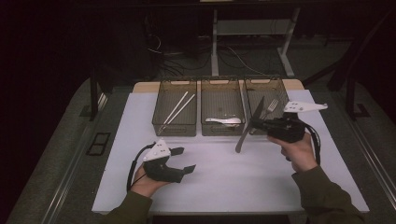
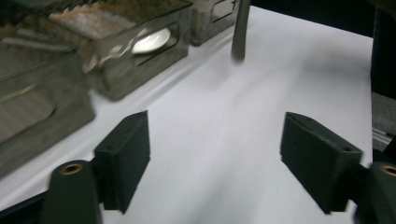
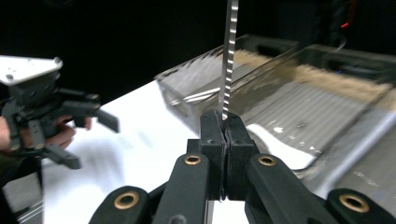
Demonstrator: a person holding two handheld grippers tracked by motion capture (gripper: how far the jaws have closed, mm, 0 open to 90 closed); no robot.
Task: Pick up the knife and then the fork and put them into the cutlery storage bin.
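Observation:
A table knife (image 1: 243, 137) is clamped in my right gripper (image 1: 255, 124), which is shut on it just above the handle. Its serrated blade (image 3: 229, 60) rises from between the jaws of my right gripper (image 3: 226, 126). The grey handle points down toward the white sheet, and the blade tip is over the right basket (image 1: 280, 88). My left gripper (image 1: 186, 159) is low over the sheet at the front left, open, with nothing between its jaws. In the left gripper view my left gripper (image 2: 215, 154) spans bare sheet, with the knife handle (image 2: 240, 32) farther off.
Three mesh baskets stand in a row at the back of the white sheet (image 1: 224, 182). The left basket (image 1: 161, 100) holds chopsticks (image 1: 177, 108), the middle basket (image 1: 223, 91) a white spoon (image 1: 223, 121), and the right basket a fork (image 1: 272, 106).

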